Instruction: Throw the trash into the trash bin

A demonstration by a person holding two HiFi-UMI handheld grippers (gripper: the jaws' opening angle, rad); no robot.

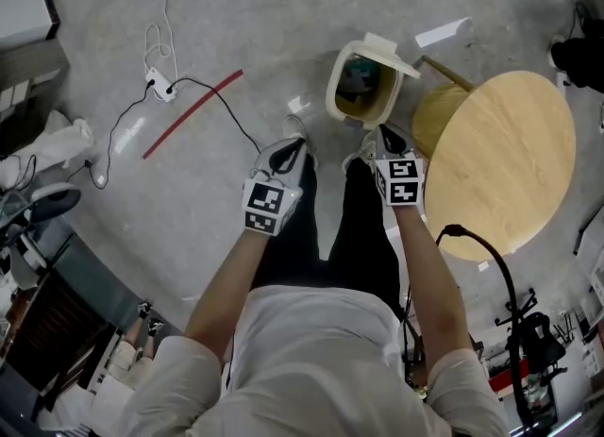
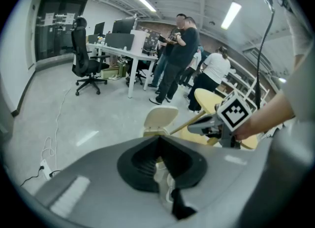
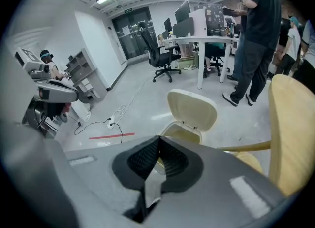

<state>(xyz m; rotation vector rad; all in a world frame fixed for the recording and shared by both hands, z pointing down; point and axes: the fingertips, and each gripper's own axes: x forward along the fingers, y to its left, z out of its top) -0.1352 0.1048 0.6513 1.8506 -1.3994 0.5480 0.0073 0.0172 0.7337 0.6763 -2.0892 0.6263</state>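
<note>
The cream trash bin (image 1: 336,95) stands on the floor with its lid flipped up; dark contents with something teal show inside. My left gripper (image 1: 294,144) hangs just left of the bin, over my left shoe. My right gripper (image 1: 382,132) is at the bin's near right rim. Along the left gripper (image 2: 158,138) the jaws meet at the tips, with only the floor and shoes showing through below, and the bin lid (image 2: 160,119) stands beyond. The right gripper (image 3: 159,139) is also shut, tips touching, above the bin's opening (image 3: 180,134). I see no trash in either.
A round wooden table (image 1: 510,157) stands close at the right, its edge almost against the bin. A power strip with cables (image 1: 160,86) and a red tape strip (image 1: 193,114) lie on the floor at left. Several people (image 2: 179,57), desks and an office chair (image 2: 86,62) are farther off.
</note>
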